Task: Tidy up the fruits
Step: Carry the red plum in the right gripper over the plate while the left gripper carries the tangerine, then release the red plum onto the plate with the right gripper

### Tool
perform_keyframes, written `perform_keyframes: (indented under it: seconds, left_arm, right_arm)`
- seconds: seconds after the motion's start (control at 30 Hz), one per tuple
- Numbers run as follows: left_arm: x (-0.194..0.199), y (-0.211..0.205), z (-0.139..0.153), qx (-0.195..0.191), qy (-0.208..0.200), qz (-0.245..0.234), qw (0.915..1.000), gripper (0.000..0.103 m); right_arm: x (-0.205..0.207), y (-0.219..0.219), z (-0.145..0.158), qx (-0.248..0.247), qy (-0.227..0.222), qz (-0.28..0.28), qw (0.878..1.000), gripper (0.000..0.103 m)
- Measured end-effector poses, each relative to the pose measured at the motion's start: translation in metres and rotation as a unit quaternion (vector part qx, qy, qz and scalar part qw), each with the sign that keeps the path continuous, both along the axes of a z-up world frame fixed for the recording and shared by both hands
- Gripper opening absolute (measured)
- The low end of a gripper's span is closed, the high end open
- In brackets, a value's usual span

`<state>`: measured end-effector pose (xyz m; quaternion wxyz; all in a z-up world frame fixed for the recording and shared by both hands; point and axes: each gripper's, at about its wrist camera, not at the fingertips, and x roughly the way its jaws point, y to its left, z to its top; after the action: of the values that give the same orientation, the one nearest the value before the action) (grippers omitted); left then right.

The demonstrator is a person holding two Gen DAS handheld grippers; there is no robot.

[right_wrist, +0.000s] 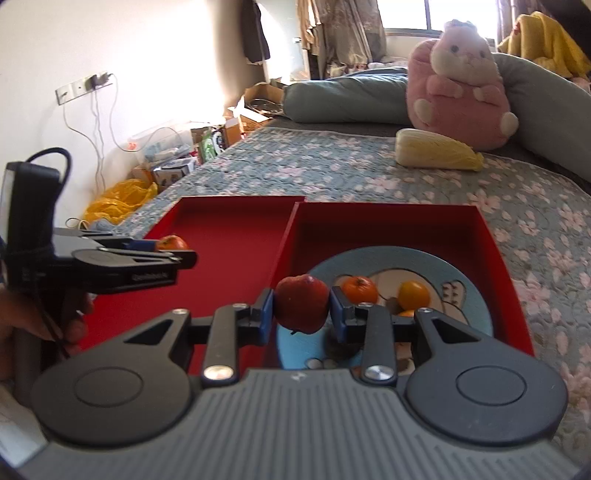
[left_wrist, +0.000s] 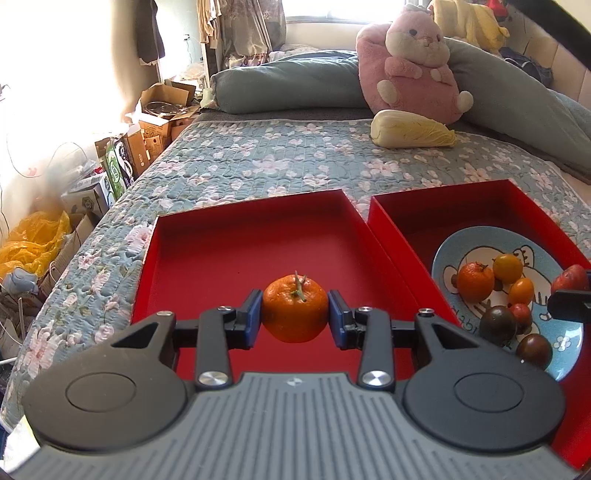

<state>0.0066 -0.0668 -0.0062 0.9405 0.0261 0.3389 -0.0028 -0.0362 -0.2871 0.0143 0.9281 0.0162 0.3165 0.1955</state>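
Home bedroom. I'm working over a bed with a floral quilt; pink plush rabbit against grey-blue pillows. Clothes hang by the window. Cardboard boxes clutter the floor alongside.

Left gripper and right gripper each clamp a fruit, held level.

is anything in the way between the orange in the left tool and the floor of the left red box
Nothing visible. The orange sits clamped in the left tool above the left box, whose red floor under and around it shows bare.
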Motion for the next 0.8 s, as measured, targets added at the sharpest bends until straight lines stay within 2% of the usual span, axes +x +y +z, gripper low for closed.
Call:
perform_keyframes:
  seconds: [0.27, 0.4, 0.53, 0.8]
  left_arm:
    - [-0.002, -0.020, 0.005, -0.017, -0.006, -0.022, 0.9996, 0.043]
    - [-0.002, -0.030, 0.007, -0.024, -0.006, -0.034, 0.9991, 0.043]
    - [-0.002, -0.040, 0.007, -0.033, -0.004, -0.047, 0.9983, 0.043]
    - [-0.001, -0.062, 0.006, -0.041, -0.004, -0.076, 0.9963, 0.043]
  right_arm:
    - [0.014, -0.045, -0.032, -0.021, 0.033, -0.070, 0.997, 0.036]
    - [0.035, -0.049, -0.039, -0.031, 0.029, -0.092, 0.995, 0.036]
    - [0.057, -0.052, -0.049, -0.042, 0.047, -0.109, 0.992, 0.036]
    - [0.058, -0.058, -0.057, -0.047, 0.054, -0.125, 0.990, 0.037]
